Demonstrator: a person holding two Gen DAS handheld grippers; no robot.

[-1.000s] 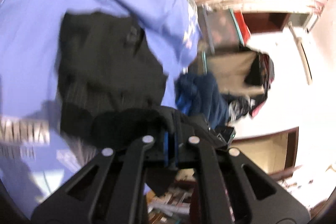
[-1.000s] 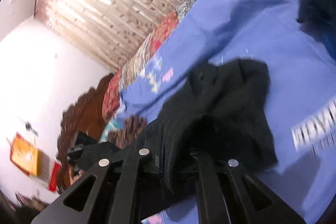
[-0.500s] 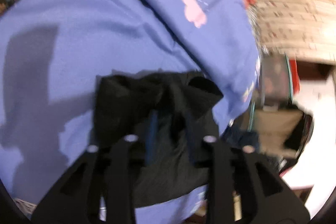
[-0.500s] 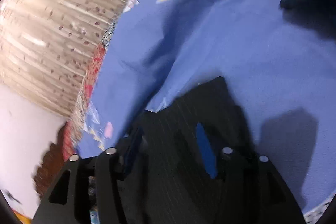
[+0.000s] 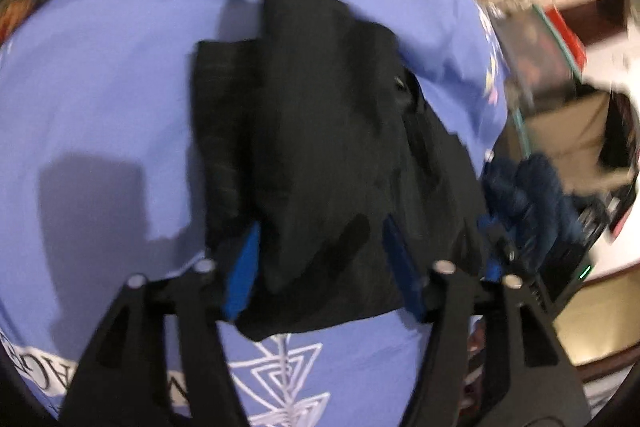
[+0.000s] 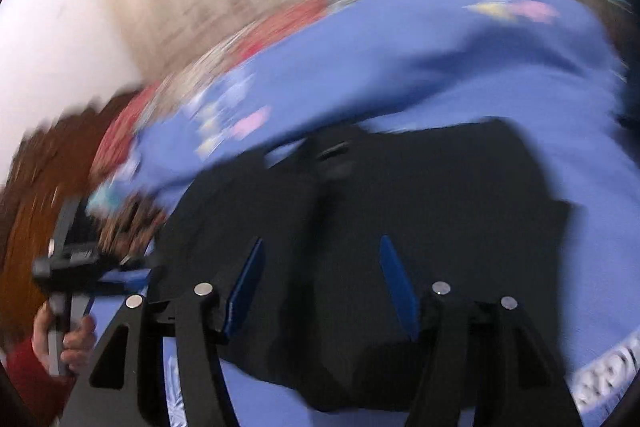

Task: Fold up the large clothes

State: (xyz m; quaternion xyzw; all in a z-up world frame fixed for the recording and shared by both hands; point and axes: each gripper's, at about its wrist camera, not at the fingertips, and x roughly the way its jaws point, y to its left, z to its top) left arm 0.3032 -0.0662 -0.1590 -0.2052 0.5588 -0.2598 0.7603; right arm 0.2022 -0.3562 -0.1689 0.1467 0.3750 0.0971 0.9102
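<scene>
Bright indoor light — motion blur, fisheye-warped edges.

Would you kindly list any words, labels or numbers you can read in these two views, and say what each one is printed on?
None can be read in full.
Blue bedsheet, left wrist view: white capitals at the lower left edge, cut off by the tongs; perhaps "AO", uncertain.
Blue bedsheet, right wrist view: white capitals at the lower right edge, too blurred to read.
Black garment: no print visible.

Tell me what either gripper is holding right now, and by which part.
Nothing. The left gripper and right gripper are both open over the black pinstriped garment, lying on the blue printed bedsheet.
</scene>
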